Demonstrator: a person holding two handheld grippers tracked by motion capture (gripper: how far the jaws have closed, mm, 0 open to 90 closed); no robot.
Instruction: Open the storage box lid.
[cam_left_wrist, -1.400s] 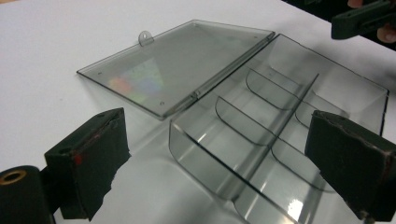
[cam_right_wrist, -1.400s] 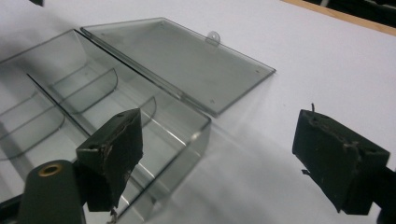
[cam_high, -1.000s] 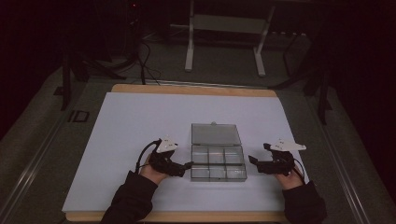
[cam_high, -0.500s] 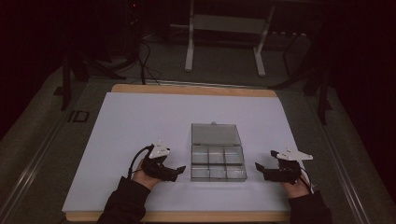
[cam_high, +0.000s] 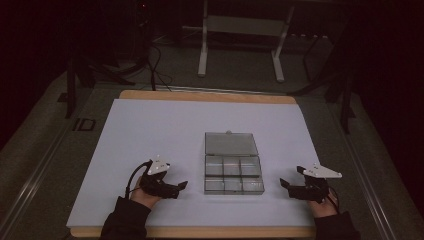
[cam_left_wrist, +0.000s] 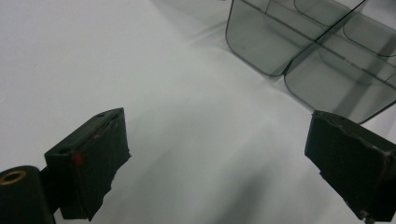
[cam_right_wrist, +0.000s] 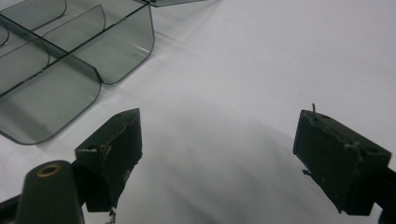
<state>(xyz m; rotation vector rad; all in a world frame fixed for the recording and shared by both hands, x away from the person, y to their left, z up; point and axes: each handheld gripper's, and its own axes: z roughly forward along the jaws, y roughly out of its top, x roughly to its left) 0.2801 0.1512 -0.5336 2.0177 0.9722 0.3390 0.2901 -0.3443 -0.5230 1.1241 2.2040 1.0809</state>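
Currently, forearms: both enter from the near table edge, hands low over the white sheet.
Left gripper: jaws spread wide, holding nothing, just left of the organizer box.
Right gripper: jaws spread wide, holding nothing, right of box.
Box: mid-table, lid open, compartments bare.

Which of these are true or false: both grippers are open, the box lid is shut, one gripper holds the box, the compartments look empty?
1. Both grippers are open. True: the left gripper and right gripper have jaws spread wide with nothing between them.
2. The compartment box has its lid shut. False: the lid lies folded back, open.
3. One gripper holds the box. False: both sit apart from it on the white table cover.
4. The compartments look empty. True.
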